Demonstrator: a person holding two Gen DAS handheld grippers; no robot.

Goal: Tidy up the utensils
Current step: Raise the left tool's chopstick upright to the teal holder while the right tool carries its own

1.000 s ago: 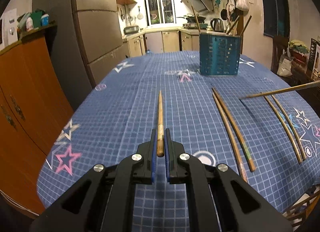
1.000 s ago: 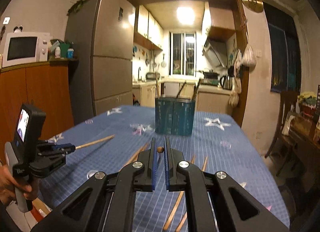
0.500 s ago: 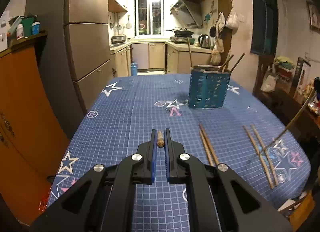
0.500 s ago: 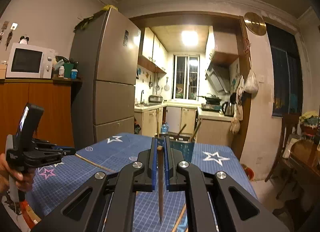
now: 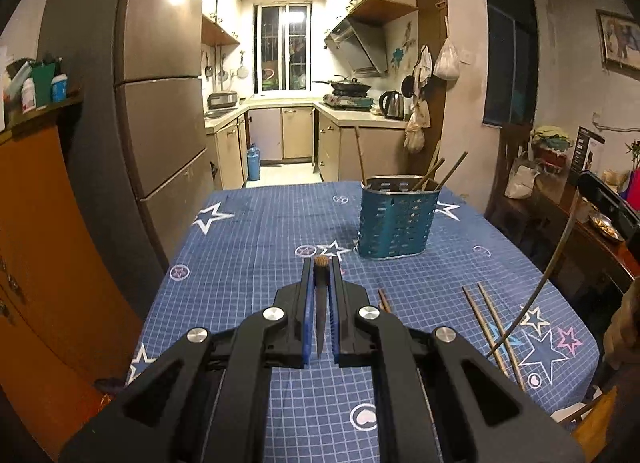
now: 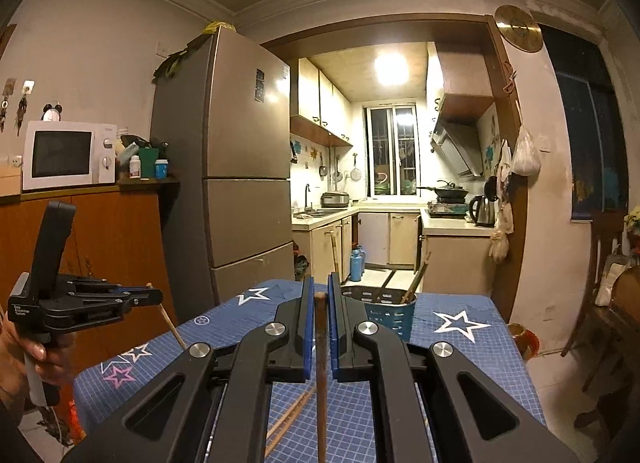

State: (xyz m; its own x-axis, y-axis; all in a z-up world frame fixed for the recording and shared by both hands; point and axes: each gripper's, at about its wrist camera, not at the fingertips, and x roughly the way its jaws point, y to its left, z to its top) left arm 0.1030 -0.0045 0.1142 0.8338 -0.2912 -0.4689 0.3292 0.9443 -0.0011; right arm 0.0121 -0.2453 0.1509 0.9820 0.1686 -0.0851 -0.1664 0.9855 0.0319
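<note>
My left gripper [image 5: 320,262] is shut on a wooden chopstick [image 5: 320,319], which hangs down between the pads with its blunt end on top. It is held above the table, short of the blue utensil holder [image 5: 394,219], in which several chopsticks stand. My right gripper [image 6: 319,278] is shut on another chopstick [image 6: 321,347] that also hangs down, with the holder [image 6: 390,313] just beyond it. In the right wrist view the left gripper [image 6: 150,297] appears at the left. Loose chopsticks [image 5: 493,329] lie on the blue tablecloth [image 5: 248,263].
One more chopstick [image 5: 384,301] lies beside my left fingers. A fridge [image 5: 160,111] and an orange cabinet [image 5: 40,263] stand left of the table. Chairs and a cluttered side table [image 5: 560,191] stand at the right. A hand [image 6: 36,355] grips the left handle.
Both grippers have risen above the table. Each chopstick has swung from pointing forward to hanging down. The holder now sits lower in both views.
</note>
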